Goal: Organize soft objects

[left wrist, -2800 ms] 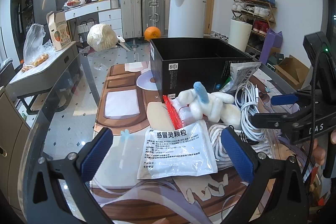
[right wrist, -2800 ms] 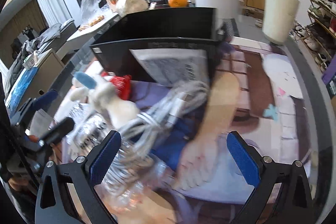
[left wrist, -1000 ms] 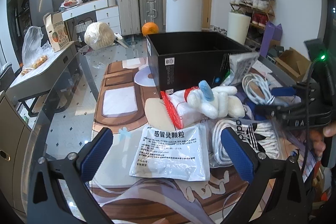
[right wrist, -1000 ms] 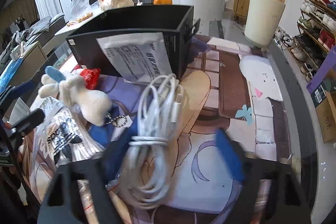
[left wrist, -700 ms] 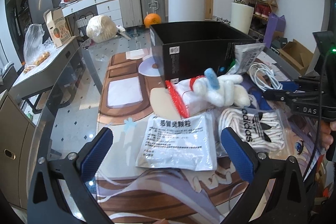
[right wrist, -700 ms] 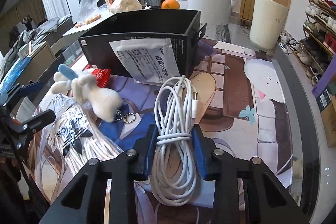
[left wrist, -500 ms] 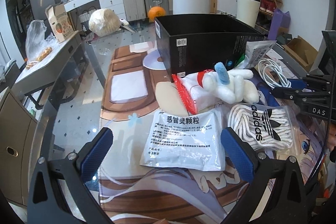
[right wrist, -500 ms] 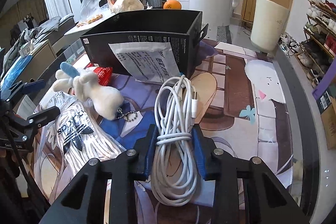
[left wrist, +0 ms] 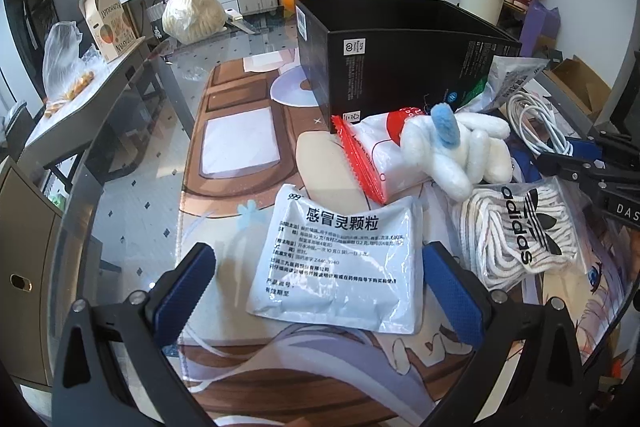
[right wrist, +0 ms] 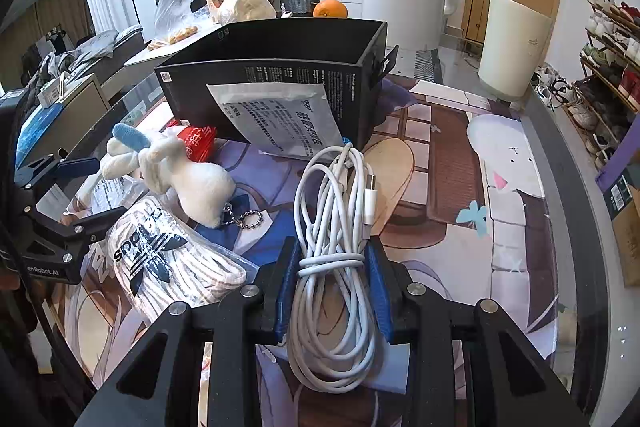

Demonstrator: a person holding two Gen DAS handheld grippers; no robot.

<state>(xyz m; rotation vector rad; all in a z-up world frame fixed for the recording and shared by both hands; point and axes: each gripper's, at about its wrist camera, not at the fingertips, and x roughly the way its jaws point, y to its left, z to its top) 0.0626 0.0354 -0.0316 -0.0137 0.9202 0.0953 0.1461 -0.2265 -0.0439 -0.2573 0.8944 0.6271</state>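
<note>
I have the coiled white cable (right wrist: 334, 259) pinched at its bound waist between the blue pads (right wrist: 289, 279) of my right gripper (right wrist: 332, 267), whose jaws have just been closing and now sit narrow, pressing on the wrap from both sides. That gripper tilts steeply down toward the printed mat (right wrist: 448, 227). The cable's long axis runs from 6 to 12 o'clock in the right wrist view, its far loop reaching the foot of the black box (right wrist: 280, 83) and its plug end lying toward 1 o'clock. At 10 o'clock sits the white plush toy (right wrist: 188, 175), with the bag of striped laces (right wrist: 168, 259) at 9 o'clock, just beside the gripper's left finger. A white sachet (right wrist: 280, 119) leans against the box's near wall. From 1 to 4 o'clock the mat lies open as far as the table's curved edge. My left gripper (left wrist: 320, 291) hangs wide, also angled down, its 2 fingers flanking the near end of a white medicine pouch (left wrist: 340, 263) without touching it.
</note>
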